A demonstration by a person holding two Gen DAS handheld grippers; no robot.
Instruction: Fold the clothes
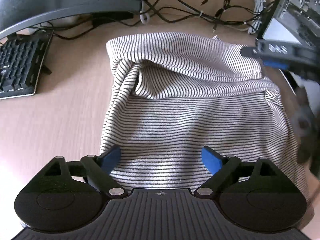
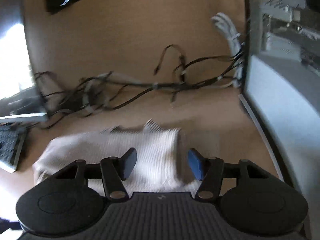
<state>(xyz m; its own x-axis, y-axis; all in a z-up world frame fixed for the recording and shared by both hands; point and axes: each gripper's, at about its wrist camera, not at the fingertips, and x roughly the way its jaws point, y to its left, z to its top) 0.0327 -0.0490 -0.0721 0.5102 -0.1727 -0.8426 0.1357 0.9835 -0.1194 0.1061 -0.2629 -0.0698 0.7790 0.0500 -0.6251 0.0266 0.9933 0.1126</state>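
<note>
Left wrist view: both grippers, left gripper (image 1: 161,159) and right gripper (image 2: 162,164), spread over striped shirt (image 1: 192,108); bare desk (image 1: 60,120) leftward.

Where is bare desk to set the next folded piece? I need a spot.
Free: the desk between the keyboard and the striped garment. Crowded: the cables behind it, and the computer case on its right.

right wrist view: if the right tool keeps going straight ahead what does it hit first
Probably the striped garment lying under its open jaws, right tool. Past that come bare desk and the cable tangle. The blur makes depth uncertain.
</note>
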